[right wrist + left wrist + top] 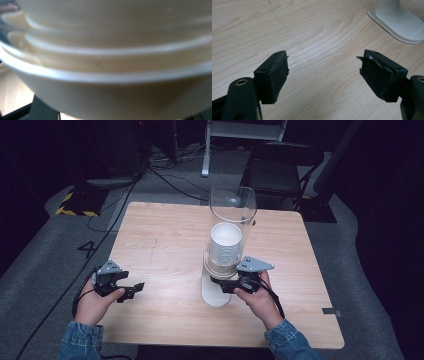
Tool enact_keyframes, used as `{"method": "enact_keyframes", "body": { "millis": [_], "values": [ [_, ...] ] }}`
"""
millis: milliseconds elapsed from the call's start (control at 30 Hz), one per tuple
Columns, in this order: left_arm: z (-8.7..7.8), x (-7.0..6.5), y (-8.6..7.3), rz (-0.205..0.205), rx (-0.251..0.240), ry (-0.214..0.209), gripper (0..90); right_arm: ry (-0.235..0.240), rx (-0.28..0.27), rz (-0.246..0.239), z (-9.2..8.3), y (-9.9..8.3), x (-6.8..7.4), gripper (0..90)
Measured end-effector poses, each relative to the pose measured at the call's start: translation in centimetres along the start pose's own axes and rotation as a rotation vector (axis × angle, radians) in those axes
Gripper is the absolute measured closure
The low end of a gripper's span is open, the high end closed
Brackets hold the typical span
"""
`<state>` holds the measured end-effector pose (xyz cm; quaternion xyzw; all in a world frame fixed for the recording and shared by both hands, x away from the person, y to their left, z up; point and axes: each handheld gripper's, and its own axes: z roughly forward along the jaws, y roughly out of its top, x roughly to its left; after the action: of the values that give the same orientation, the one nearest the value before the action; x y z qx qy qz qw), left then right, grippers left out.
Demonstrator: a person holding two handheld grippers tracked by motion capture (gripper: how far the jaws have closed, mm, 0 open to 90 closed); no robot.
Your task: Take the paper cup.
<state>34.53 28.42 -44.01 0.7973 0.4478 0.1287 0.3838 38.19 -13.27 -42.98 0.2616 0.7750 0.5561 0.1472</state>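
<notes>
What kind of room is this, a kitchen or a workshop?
Probably a recording studio or lab: a lone wooden table on grey carpet, dark surroundings, cables across the floor, and hazard tape at the edge.

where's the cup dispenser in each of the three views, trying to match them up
High view: the cup dispenser stands at centre, a clear tube holding a stack of white cups, with the right gripper at its lower end.
Left gripper view: its white base sits in the top right corner.
Right gripper view: blurred cup rims span the frame, very close.
Shared landmark: the wooden table, also at and.
</notes>
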Motion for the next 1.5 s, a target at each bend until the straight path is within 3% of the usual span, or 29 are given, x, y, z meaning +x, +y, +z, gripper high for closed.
{"method": "enact_keyframes", "body": {
  "millis": [1500],
  "values": [
    [0.0, 0.0, 0.0, -0.003, 0.000, 0.001, 22.1, -0.006, -0.001, 0.024, 0.0, -1.1, 0.2, 33.6]
  ]
}}
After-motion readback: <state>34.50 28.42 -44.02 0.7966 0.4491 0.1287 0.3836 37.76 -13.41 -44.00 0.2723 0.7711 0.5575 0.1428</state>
